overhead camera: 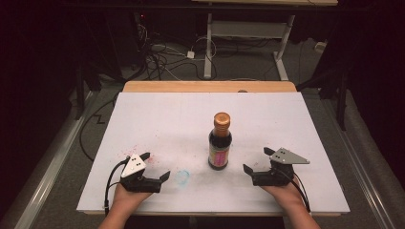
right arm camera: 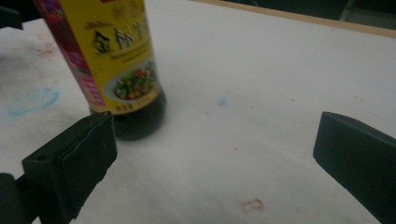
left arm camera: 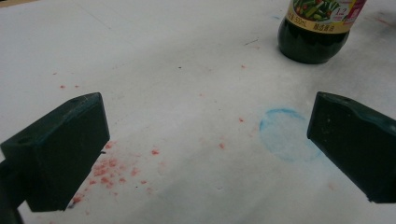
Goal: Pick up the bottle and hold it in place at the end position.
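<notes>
A dark sauce bottle (overhead camera: pixel 220 143) with an orange-gold cap and a yellow and pink label stands upright near the middle of the white table top (overhead camera: pixel 191 114). My left gripper (overhead camera: pixel 154 165) rests near the front left, open, with nothing between its jaws. My right gripper (overhead camera: pixel 258 160) sits at the front right, also open and empty. In the left gripper view the bottle (left arm camera: pixel 315 28) stands at the upper right, beyond the jaws. In the right gripper view the bottle (right arm camera: pixel 109 60) rises close by, just past the left jaw and apart from it.
A faint blue ring stain (overhead camera: pixel 182 177) and red specks (overhead camera: pixel 136 150) mark the table between the left gripper and the bottle. A wooden strip (overhead camera: pixel 210 86) edges the far side. Cables and a desk frame (overhead camera: pixel 248 43) lie on the floor beyond.
</notes>
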A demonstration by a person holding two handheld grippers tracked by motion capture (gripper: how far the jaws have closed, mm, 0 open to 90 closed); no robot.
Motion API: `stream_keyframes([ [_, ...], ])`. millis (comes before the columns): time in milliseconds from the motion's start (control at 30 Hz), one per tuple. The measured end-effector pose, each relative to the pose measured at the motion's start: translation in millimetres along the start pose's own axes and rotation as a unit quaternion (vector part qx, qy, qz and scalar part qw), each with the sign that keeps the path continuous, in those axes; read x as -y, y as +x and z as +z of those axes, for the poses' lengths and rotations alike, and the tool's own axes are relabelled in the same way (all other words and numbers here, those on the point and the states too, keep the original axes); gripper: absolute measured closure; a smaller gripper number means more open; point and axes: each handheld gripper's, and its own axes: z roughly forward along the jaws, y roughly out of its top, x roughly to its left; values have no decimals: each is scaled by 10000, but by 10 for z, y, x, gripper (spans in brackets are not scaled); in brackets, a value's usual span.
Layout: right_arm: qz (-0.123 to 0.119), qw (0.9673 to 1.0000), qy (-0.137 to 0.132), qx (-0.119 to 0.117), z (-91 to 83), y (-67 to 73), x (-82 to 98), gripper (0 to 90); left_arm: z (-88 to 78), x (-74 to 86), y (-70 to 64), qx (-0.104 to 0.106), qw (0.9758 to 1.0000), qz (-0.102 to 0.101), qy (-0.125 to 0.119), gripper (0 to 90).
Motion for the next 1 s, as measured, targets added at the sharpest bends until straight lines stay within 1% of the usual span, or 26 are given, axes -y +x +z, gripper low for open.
stream_keyframes([
  [33,1,10000,-14,-24,10,32,-23,6,-2,-2,2,-1,10000,-5,-6,0],
  [67,-52,9999,-28,-107,39,88,-61,6,-3,-1,0,3,10000,-7,-15,0],
  [133,-51,9999,-32,-127,51,108,-73,6,-4,-1,0,14,10000,-10,-16,0],
  [167,-77,9998,-52,-194,90,164,-105,7,-6,-4,3,15,10000,-27,-17,0],
  [267,-106,9996,-77,-256,143,225,-158,9,-18,-21,20,40,9999,-103,-64,0],
  [300,-98,9996,-91,-263,161,244,-180,11,-20,-21,20,42,9999,-100,-71,0],
  [400,-103,9992,-154,-352,211,305,-245,27,-16,-11,11,54,10000,-40,-37,0],
  [467,-153,9990,-165,-391,258,362,-288,52,-16,-12,10,52,10000,-59,-36,0],
  [500,-139,9989,-175,-419,284,385,-307,70,-16,-19,16,30,9999,-103,-56,0],
  [533,-128,9986,-201,-465,315,406,-328,85,-16,-19,16,30,9999,-103,-56,0],
  [733,-84,9981,-261,-557,419,494,-398,135,-21,-14,8,52,9999,-92,-70,0],
  [800,-81,9979,-249,-590,448,523,-401,162,-19,-14,8,42,9999,-88,-65,0],
  [900,-65,9981,-210,-572,507,547,-402,186,-17,-6,3,40,10000,-16,-51,0],
  [1000,-42,9982,-154,-570,562,569,-419,203,-18,-4,1,59,10000,-1,-37,0],
])
